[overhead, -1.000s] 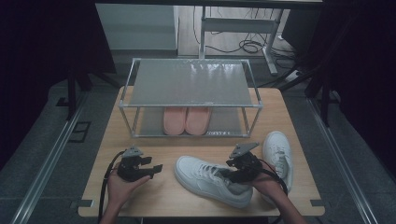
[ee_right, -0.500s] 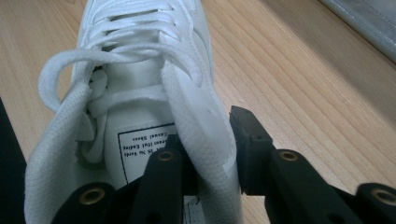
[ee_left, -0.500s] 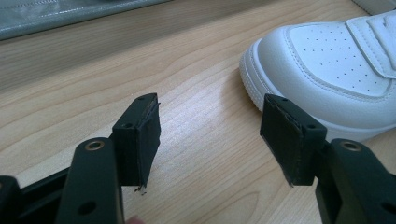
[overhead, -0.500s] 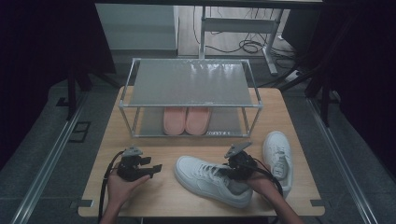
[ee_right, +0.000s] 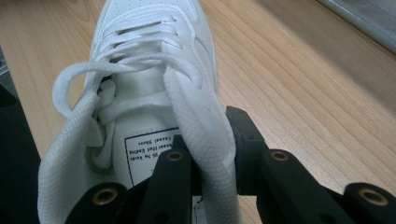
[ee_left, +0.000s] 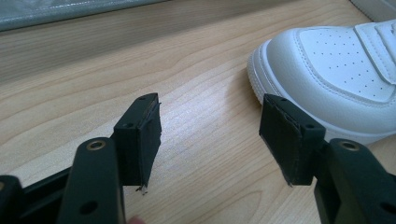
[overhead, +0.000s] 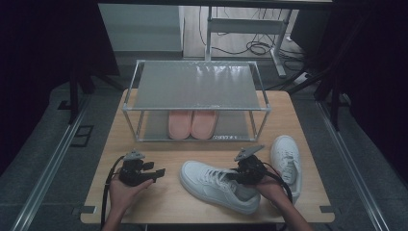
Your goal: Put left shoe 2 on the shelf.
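A white lace-up shoe (overhead: 216,185) lies across the near table, toe to the left. My right gripper (overhead: 242,172) sits at its heel opening. Its jaws have just been closing and now pinch the shoe's padded side wall (ee_right: 205,116): one jaw is inside the shoe, the other outside, so my right gripper (ee_right: 208,140) is shut on it. The laces (ee_right: 140,42) run away from the jaws. My left gripper (overhead: 156,172) rests low at the near left, open, with nothing between the jaws of the left gripper (ee_left: 210,126). The shoe's toe (ee_left: 327,70) lies just beyond its right jaw.
A second white shoe (overhead: 286,161) lies at the near right, beside my right hand. A metal-framed two-level rack (overhead: 195,86) stands at the back of the wooden table (overhead: 144,144), with a pair of pink slippers (overhead: 192,124) on its lower shelf.
My right gripper has settled slightly lower onto the shoe's heel opening and its jaws have come together on the side wall. The left gripper and both shoes have stayed put.
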